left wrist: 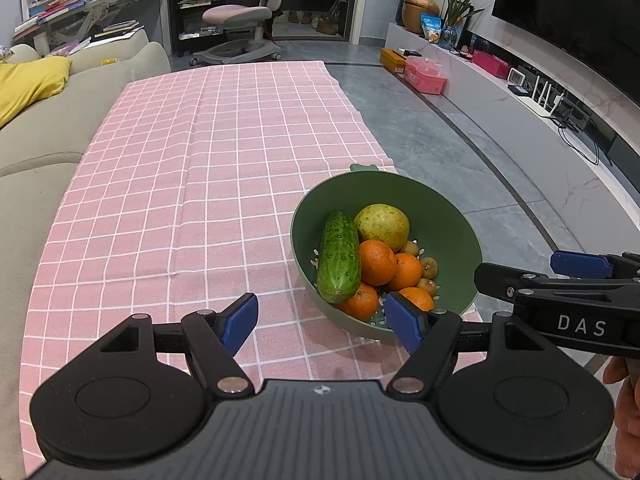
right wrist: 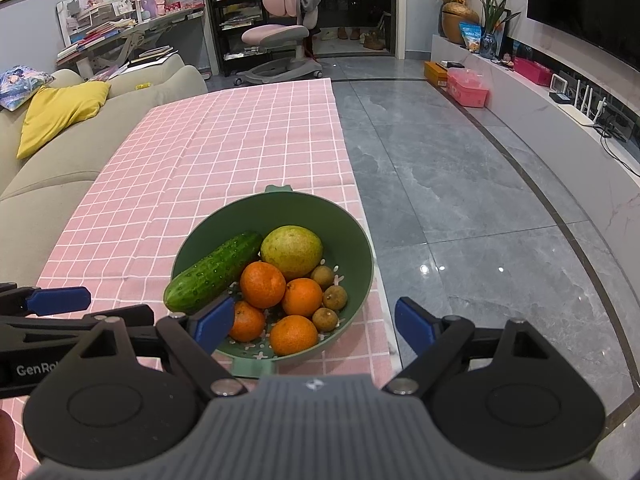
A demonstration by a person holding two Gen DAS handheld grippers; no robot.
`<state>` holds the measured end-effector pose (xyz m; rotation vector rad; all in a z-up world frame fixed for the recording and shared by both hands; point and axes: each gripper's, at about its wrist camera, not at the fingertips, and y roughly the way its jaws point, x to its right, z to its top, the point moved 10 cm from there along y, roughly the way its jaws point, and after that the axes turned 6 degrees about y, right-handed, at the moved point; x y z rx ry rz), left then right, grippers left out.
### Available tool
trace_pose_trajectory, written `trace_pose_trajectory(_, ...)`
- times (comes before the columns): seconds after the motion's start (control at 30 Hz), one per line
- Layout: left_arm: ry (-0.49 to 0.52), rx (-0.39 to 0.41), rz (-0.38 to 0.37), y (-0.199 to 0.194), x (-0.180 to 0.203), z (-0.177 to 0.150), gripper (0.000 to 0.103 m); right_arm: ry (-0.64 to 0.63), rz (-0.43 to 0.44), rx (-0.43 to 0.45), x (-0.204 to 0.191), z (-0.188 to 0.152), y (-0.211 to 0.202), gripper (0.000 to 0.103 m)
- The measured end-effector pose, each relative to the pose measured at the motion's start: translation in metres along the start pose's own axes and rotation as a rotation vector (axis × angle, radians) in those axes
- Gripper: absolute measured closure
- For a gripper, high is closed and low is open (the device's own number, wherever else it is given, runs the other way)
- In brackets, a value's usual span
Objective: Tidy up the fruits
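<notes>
A: Bowl location?
B: Green bowl (right wrist: 272, 216) at tablecloth (right wrist: 224, 152) right edge, 12 o'clock of right gripper (right wrist: 314, 326). Cucumber (right wrist: 214, 270), pear (right wrist: 292, 252), oranges (right wrist: 262, 284) inside.
A: Grippers?
B: Both wide, empty. Left gripper (left wrist: 322, 322): bowl at 1 o'clock.

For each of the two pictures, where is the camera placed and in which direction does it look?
Left wrist view: sits on the left claw, open, looks forward over the pink tablecloth, green bowl to its right; the right claw enters from the right.
Right wrist view: sits on the right claw, open, looks down into the bowl; the left claw enters from the left.
Shared: bowl, cucumber, tablecloth, pink chair.
</notes>
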<state>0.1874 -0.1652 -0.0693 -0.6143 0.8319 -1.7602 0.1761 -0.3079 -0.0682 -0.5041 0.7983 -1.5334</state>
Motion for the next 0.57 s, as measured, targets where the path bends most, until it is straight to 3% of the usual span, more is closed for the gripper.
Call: trace_pose_trajectory(0.57, 0.012, 0.028, -0.008, 0.0009, 0.0013, 0.002, 0.018, 0.011, 0.01, -0.008, 0.0009, 0.0003, 0.0019, 0.019)
